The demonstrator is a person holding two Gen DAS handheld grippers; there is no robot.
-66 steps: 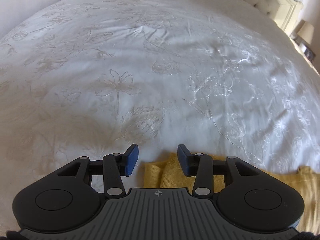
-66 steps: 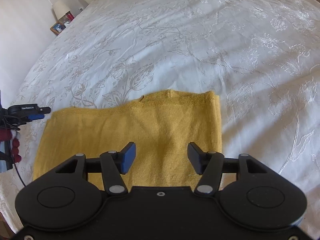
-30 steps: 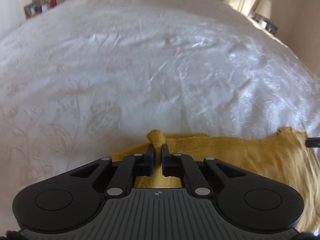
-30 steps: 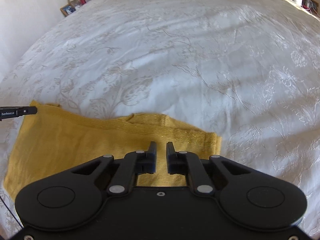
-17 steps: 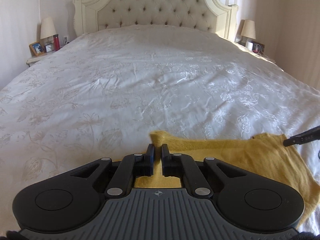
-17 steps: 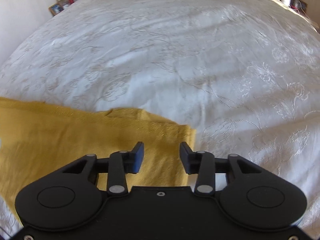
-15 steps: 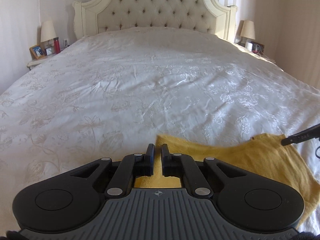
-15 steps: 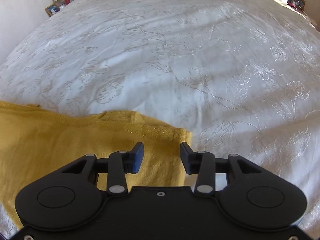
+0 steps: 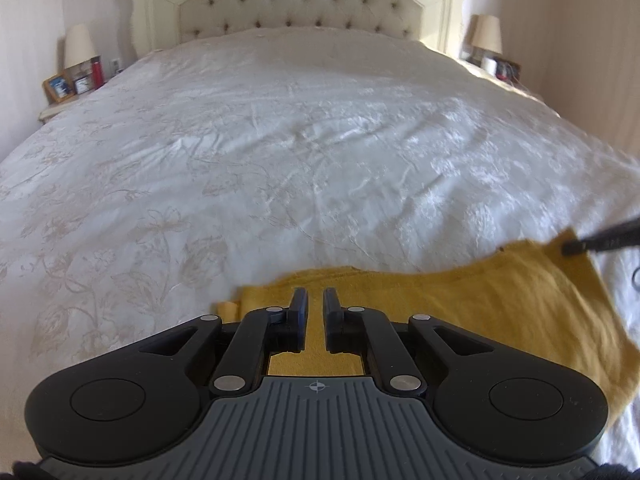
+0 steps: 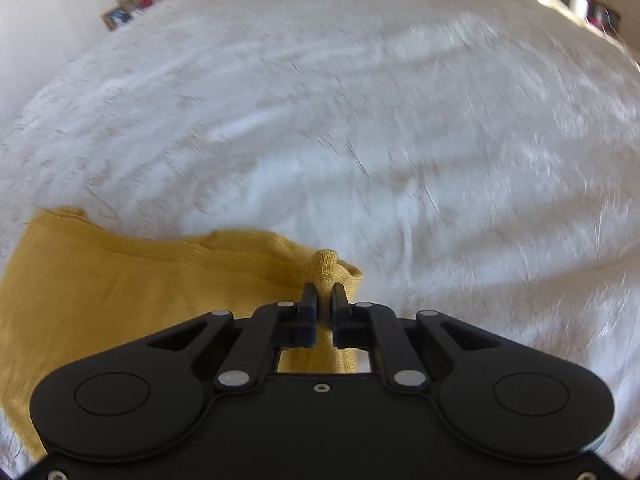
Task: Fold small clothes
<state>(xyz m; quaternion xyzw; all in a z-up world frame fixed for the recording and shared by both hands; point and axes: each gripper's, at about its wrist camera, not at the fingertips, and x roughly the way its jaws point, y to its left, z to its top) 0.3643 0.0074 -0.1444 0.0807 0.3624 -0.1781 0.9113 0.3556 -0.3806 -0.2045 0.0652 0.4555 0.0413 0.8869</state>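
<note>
Mustard-yellow knit garment point(image 10: 132, 280) lies on the white embroidered bedspread point(image 9: 320, 152); right gripper point(image 10: 324, 294) has just clenched its corner, left gripper point(image 9: 312, 300) clenched on its edge. No readable writing.

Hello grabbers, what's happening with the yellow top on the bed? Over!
Right gripper just closed, jaws pinching a corner of the yellow top. Left gripper shut on its other end. Nothing in the way on the white bedspread.
</note>
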